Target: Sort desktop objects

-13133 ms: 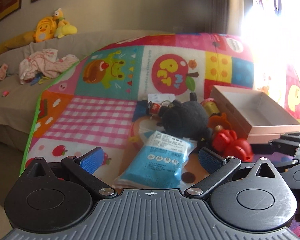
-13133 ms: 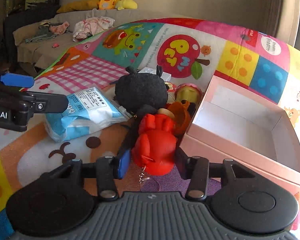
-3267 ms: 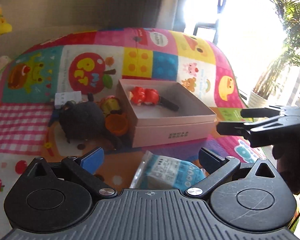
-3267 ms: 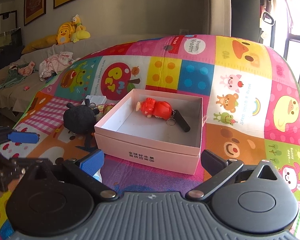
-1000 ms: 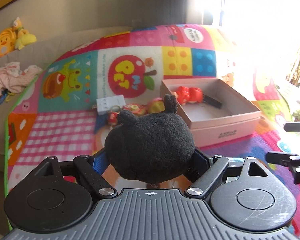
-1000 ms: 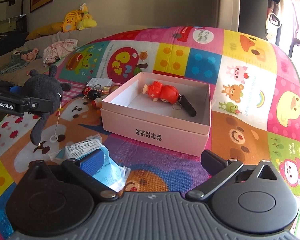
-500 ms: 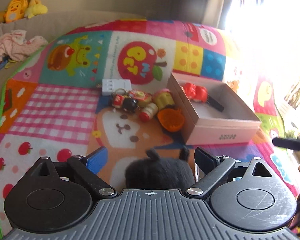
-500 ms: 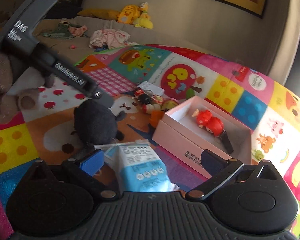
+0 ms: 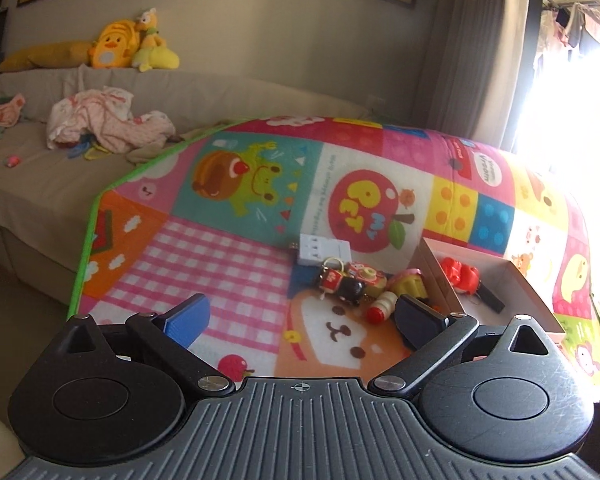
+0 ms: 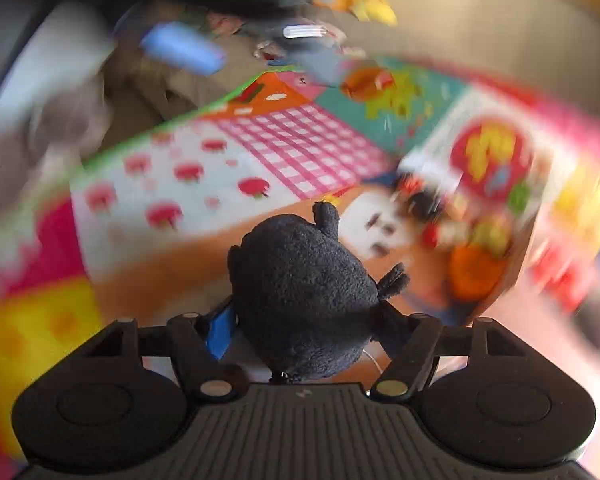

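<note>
The play mat (image 9: 260, 240) bears "MY PET" on a red apple (image 9: 364, 208) and "vroom"

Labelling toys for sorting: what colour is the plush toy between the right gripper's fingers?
Black, all over. The plush toy shows best in the right wrist view.

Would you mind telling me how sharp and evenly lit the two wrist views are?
Left wrist view: sharp, but window glare washes out the right edge beside the pink cardboard box. Right wrist view: background smeared by motion blur; only the black plush toy stays crisp.
</note>
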The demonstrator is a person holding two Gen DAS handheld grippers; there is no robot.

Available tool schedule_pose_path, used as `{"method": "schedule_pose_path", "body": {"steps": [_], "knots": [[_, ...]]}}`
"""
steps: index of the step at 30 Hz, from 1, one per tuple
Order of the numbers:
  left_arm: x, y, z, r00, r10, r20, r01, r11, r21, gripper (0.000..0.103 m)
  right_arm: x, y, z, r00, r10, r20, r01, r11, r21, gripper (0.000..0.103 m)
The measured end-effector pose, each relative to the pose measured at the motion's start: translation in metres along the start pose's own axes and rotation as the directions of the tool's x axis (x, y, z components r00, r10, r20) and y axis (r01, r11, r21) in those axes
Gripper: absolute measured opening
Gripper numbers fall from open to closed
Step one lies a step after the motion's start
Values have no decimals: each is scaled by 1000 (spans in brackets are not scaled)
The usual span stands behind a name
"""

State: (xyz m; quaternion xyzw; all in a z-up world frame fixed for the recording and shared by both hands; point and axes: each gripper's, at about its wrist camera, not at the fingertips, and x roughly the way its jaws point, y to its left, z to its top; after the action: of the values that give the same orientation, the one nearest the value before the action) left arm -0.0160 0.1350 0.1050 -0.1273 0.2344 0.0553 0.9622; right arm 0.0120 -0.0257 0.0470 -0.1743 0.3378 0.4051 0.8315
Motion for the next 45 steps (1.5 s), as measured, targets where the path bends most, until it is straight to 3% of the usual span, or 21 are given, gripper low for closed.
{"method": "schedule_pose_path", "body": {"steps": [1, 2, 4, 9, 12, 16, 19, 21, 26, 27, 28, 30, 34, 37, 38, 41, 45], "knots": [[-2, 4, 0, 1000, 4, 7, -4, 1000, -13, 102, -2, -26, 4, 990, 143, -3, -140, 973, 185, 70], [-3, 7, 0, 1000, 6, 10, -6, 1000, -21, 102, -1, -44, 6, 974, 228, 8, -220, 925, 309, 70], [-3, 10, -1, 1000, 9, 8, -9, 1000, -25, 102, 8, -72, 2, 949, 316, 14, -284, 832, 477, 70], [1, 7, -8, 1000, -12, -28, 12, 1000, -16, 102, 25, -104, -9, 947, 321, 15, -263, 747, 611, 79], [3, 1, -15, 999, -30, -45, 31, 1000, 6, 103, 13, -111, -7, 970, 241, 32, -214, 782, 585, 86], [13, -12, -27, 991, -73, -114, 77, 997, 25, 103, -13, -134, -8, 990, 130, 52, -137, 805, 577, 88], [22, -30, -42, 975, -137, -176, 150, 986, 65, 103, -49, -142, -20, 997, -6, 73, -32, 866, 499, 100], [27, -42, -49, 968, -157, -198, 177, 980, 87, 103, -69, -139, -34, 994, -82, 67, 44, 899, 436, 103], [36, -55, -54, 962, -180, -205, 195, 979, 55, 103, -82, -108, -78, 995, -98, -8, 96, 950, 296, 103], [36, -59, -54, 962, -181, -207, 196, 979, 54, 103, -81, -101, -84, 992, -121, -19, 122, 958, 260, 93], [34, -62, -54, 960, -183, -211, 199, 978, 58, 103, -78, -92, -89, 985, -166, -39, 171, 967, 191, 71], [30, -68, -55, 958, -188, -218, 209, 975, 78, 103, -75, -88, -93, 972, -230, -53, 236, 960, 150, 63], [27, -83, -59, 961, -170, -218, 197, 975, 107, 103, -83, -114, -102, 930, -363, -56, 363, 887, 284, 62], [36, -99, -65, 967, -133, -216, 167, 975, 149, 103, -91, -126, -113, 930, -361, -67, 361, 862, 356, 64], [42, -103, -67, 969, -112, -221, 150, 975, 163, 103, -94, -126, -116, 932, -357, -63, 355, 864, 358, 65], [62, -109, -75, 975, -14, -222, 61, 977, 206, 103, -102, -121, -124, 932, -361, -32, 348, 868, 354, 85], [70, -110, -80, 981, 14, -193, 31, 973, 229, 103, -103, -120, -130, 916, -401, -11, 376, 851, 367, 97]]}}
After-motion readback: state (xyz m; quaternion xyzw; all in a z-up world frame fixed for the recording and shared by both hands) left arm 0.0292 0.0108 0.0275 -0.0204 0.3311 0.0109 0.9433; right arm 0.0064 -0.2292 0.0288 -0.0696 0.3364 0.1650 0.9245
